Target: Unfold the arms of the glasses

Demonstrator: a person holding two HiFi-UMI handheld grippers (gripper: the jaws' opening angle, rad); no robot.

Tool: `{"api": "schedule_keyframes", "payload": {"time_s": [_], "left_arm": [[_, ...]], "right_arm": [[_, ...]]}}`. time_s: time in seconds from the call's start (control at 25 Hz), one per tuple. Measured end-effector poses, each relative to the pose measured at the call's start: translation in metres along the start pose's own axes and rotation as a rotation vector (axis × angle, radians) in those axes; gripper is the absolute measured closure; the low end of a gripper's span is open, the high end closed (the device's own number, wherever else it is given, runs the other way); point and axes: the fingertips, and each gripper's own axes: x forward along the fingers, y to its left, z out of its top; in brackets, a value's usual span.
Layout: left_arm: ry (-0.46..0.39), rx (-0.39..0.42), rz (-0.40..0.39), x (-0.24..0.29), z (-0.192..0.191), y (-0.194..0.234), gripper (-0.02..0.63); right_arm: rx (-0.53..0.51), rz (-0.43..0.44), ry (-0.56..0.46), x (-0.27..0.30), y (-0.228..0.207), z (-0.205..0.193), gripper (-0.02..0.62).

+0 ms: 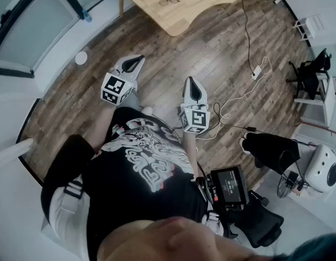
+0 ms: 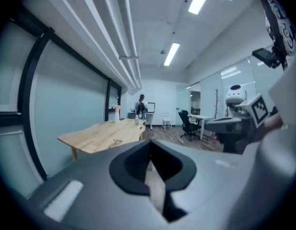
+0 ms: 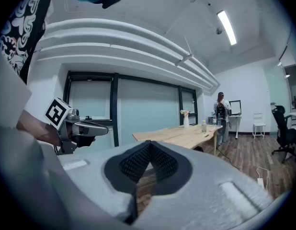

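Note:
The glasses (image 1: 169, 0) lie folded on the light wooden table (image 1: 195, 7) at the far end of the head view, well ahead of both grippers. In the left gripper view they show as a small dark shape (image 2: 117, 141) on the tabletop (image 2: 97, 135). My left gripper (image 1: 138, 59) and right gripper (image 1: 190, 80) hang side by side over the wooden floor, close to the person's body. Both are shut and hold nothing (image 2: 149, 143) (image 3: 149, 143). The table (image 3: 186, 134) also shows in the right gripper view; the glasses do not show on it there.
A white cable with a power strip (image 1: 256, 74) runs over the floor right of the table. Black office chairs (image 1: 309, 72) and a white device (image 1: 323, 167) stand at the right. A glass wall is on the left. A person (image 2: 141, 107) stands beyond the table, near a vase (image 3: 186, 120).

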Motion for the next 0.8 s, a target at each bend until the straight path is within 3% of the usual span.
{"api": "schedule_keyframes", "payload": {"time_s": [0.28,0.8], "left_arm": [[-0.024,-0.042,0.007,-0.0035,0.0067,0.0048,0.617],[-0.022,-0.032,0.019,-0.0081,0.0068,0.0003,0.617]], "right_arm": [[-0.016,0.004,-0.002,0.001,0.0,0.0054,0.597],[-0.013,0.041,-0.011,-0.0014,0.0086,0.0095,0.597]]}}
